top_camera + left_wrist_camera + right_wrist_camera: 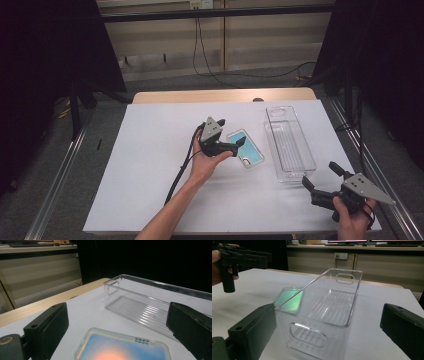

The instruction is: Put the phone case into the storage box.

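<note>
Lying flat mid-table, the phone case (245, 148) runs from 11 to 5 o'clock.
Your left gripper (239, 143) hangs over it, fingers spread wide and empty; the clear bin (289, 143) sits at its 3 o'clock.

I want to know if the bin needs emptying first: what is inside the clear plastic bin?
Nothing lies inside the clear plastic bin; its ribbed floor shows bare. The phone case lies outside, beside it on the white table. No part of the inside is covered.
</note>
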Demonstrator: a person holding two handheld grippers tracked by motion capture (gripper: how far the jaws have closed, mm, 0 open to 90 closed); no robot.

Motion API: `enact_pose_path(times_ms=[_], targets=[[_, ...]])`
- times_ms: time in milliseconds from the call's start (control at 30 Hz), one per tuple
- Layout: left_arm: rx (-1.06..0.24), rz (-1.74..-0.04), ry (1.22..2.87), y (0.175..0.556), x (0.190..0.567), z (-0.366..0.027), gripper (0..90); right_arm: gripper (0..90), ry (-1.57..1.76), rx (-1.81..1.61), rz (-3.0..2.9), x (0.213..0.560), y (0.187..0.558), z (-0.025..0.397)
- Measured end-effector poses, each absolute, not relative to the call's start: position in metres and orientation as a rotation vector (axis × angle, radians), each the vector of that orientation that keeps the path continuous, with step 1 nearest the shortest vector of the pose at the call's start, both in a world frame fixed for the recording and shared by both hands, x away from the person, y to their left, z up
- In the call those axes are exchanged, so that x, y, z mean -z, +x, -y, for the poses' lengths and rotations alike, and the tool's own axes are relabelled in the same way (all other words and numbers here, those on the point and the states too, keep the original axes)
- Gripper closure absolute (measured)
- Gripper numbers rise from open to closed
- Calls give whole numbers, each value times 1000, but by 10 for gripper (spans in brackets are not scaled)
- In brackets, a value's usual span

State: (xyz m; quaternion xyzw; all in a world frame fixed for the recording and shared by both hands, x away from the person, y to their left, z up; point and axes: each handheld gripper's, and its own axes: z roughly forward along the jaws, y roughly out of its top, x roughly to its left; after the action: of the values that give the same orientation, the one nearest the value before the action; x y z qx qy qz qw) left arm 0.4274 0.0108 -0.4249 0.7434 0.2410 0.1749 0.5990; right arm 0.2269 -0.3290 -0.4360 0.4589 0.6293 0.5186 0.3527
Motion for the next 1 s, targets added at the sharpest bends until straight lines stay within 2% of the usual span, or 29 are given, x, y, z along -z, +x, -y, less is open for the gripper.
enact_pose_path(times_ms=[633,1000], targets=[[-392,-574,1700,452,420,9,55,0,1187,-1346,-1629,437,227,329],[-422,-543,1698,464,413,20,112,0,1184,-1352,-1625,437,227,330]])
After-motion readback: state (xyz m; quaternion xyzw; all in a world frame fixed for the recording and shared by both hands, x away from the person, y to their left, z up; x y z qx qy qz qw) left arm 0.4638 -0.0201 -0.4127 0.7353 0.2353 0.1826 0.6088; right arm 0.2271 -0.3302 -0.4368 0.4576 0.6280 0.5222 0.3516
